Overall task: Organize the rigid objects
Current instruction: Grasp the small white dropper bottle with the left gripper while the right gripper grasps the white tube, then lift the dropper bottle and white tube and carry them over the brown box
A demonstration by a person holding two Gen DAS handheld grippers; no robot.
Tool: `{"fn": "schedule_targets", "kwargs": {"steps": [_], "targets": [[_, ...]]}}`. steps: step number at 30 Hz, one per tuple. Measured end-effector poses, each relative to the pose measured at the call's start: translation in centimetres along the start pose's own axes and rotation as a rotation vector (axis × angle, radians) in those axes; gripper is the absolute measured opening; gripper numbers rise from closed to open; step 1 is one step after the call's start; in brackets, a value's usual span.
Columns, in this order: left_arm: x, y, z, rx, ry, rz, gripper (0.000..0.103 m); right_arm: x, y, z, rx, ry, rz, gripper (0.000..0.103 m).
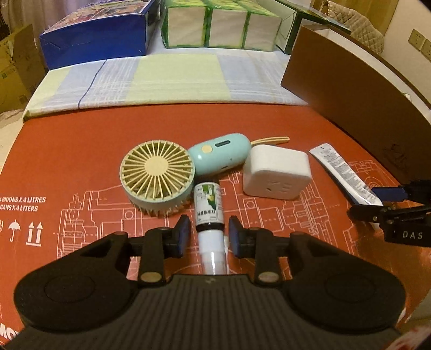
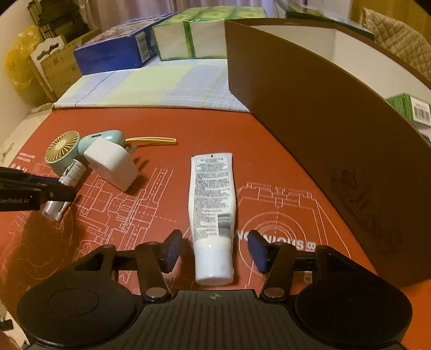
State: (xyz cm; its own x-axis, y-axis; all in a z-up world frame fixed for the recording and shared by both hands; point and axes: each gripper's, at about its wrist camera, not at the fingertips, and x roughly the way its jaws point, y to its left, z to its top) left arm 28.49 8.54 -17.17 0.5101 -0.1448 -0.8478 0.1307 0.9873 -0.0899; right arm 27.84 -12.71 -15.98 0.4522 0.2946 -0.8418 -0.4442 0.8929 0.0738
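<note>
A small spray bottle point(image 1: 208, 212) with a green label lies on the red printed mat point(image 1: 80, 150). My left gripper point(image 1: 209, 230) straddles its neck; the jaws are narrow, but slim gaps show on both sides, so it is open. The bottle's top rests against a mint hand fan point(image 1: 157, 172), beside a white plug adapter point(image 1: 277, 172). A white tube point(image 2: 212, 202) lies flat on the mat, cap end toward me. My right gripper point(image 2: 215, 243) stands open around the cap end, with its pads clear of the tube. The tube point(image 1: 342, 175) and right gripper point(image 1: 377, 203) also show at the right edge.
A tall brown box wall point(image 2: 323, 121) runs along the right of the mat. Beyond the mat lies a checked cloth point(image 1: 161, 80), with a blue box point(image 1: 97, 37) and green tissue packs point(image 1: 218, 24) behind it. The fan's yellow strap point(image 2: 153, 140) trails rightward.
</note>
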Motion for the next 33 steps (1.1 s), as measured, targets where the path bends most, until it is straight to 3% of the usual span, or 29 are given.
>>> {"fn": "schedule_targets", "kwargs": {"steps": [4, 6, 9, 10, 33], "targets": [[0.2, -0.4, 0.2, 0.002, -0.002, 0.001, 0.025, 0.4, 0.5, 0.2, -0.029, -0.006, -0.003, 0.051], [0.3, -0.6, 0.3, 0.010, -0.002, 0.007, 0.019, 0.6, 0.9, 0.1, -0.056, -0.007, -0.011, 0.050], [0.3, -0.7, 0.2, 0.011, -0.003, 0.007, 0.019, 0.7, 1.1, 0.1, -0.069, -0.016, -0.021, 0.034], [0.2, -0.8, 0.2, 0.008, -0.003, 0.007, 0.019, 0.7, 1.1, 0.1, -0.064, -0.015, -0.019, 0.033], [-1.2, -1.0, -1.0, 0.010, 0.021, 0.001, 0.019, -0.4, 1.5, -0.3, -0.043, -0.005, 0.019, 0.031]]}}
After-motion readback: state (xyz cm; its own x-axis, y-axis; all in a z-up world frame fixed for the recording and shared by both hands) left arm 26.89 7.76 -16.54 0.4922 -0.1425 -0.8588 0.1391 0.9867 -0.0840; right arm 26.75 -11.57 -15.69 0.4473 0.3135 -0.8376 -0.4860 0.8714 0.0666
